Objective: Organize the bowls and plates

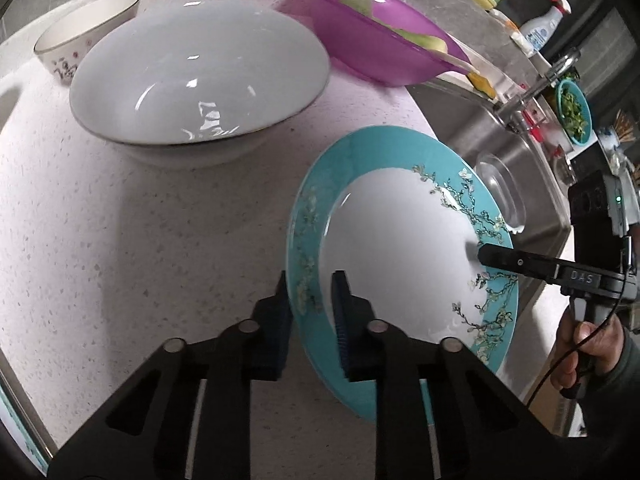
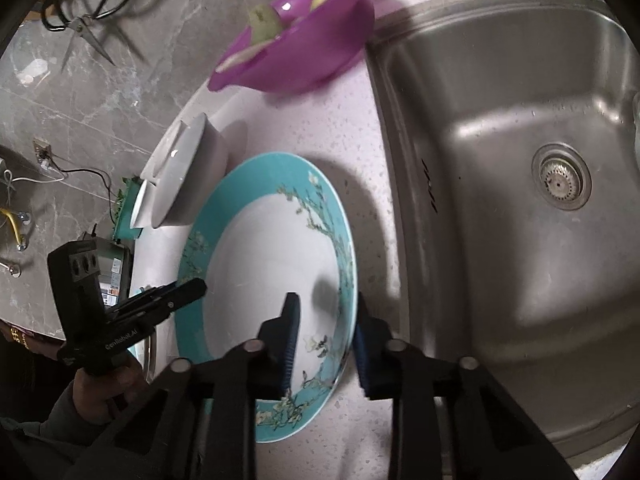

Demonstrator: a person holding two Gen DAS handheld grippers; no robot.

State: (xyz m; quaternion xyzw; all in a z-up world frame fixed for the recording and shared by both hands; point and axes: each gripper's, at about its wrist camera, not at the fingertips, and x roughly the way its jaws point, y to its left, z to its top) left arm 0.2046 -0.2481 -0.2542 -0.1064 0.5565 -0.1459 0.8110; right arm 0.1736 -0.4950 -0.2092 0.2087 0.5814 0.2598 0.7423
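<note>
Teal plate (image 1: 400,240) x1 btwn 2 grippers, bowls x3.

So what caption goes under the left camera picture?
Two grippers straddle opposite rims of the teal flowered plate, beside a big white bowl.

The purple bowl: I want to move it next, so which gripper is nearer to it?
Hard to call. The left gripper and right gripper both straddle opposite rims of the teal plate, with the purple bowl well beyond both.

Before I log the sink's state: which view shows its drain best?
The right wrist view: the sink lies open from above, the drain strainer fully visible. The left wrist view catches only a slanted strip of the sink beside the faucet; no drain shows.
</note>
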